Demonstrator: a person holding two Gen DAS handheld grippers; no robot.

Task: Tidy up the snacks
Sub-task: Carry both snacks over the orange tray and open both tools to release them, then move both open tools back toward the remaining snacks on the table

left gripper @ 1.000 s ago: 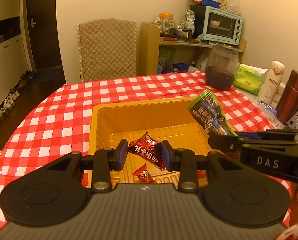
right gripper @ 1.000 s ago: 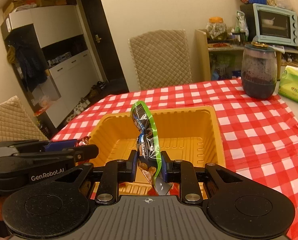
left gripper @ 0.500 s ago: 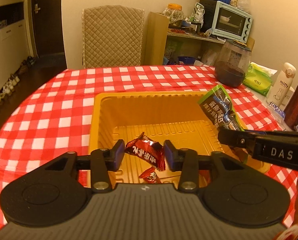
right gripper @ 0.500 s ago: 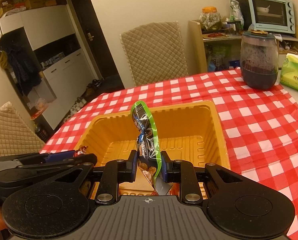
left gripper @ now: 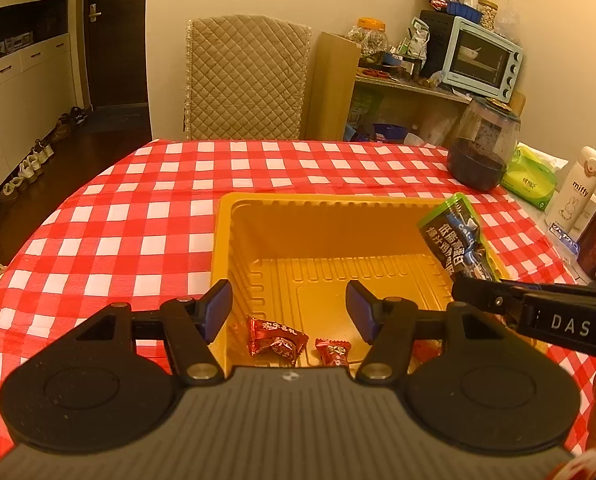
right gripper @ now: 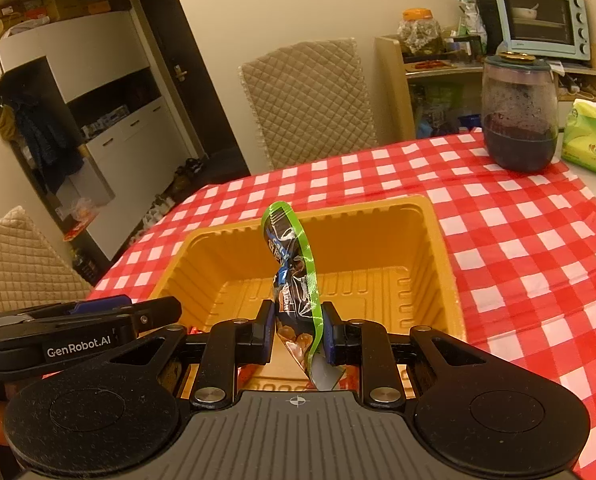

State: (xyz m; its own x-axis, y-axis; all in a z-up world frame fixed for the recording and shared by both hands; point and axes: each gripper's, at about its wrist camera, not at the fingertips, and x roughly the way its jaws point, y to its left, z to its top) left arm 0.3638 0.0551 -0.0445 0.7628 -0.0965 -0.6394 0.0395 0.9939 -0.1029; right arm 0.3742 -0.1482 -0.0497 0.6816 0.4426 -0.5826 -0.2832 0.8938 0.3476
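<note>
An orange plastic tray (left gripper: pixel 381 204) (right gripper: pixel 441 256) sits on the red checked tablecloth. Two red wrapped candies lie on its near floor, one larger (left gripper: pixel 276 336) and one smaller (left gripper: pixel 333 351). My left gripper (left gripper: pixel 289 310) hangs over them with its jaws opening and nothing between the pads. My right gripper (right gripper: pixel 296 328) is shut on a green-edged snack packet (right gripper: pixel 294 264), held upright over the tray. In the left wrist view that packet (left gripper: pixel 455 236) sticks up at the tray's right side above the right gripper's finger (left gripper: pixel 493 294).
A dark glass jar (left gripper: pixel 483 148), a green tissue pack (left gripper: pixel 531 178), a white bottle (left gripper: pixel 577 190) and a brown flask stand at the table's right. A quilted chair (left gripper: pixel 246 80) stands beyond the far edge, with a shelf and toaster oven (left gripper: pixel 483 58) behind.
My left gripper opened and let go of the larger red candy, which now lies on the tray floor beside the smaller one. The right gripper kept the packet still.
</note>
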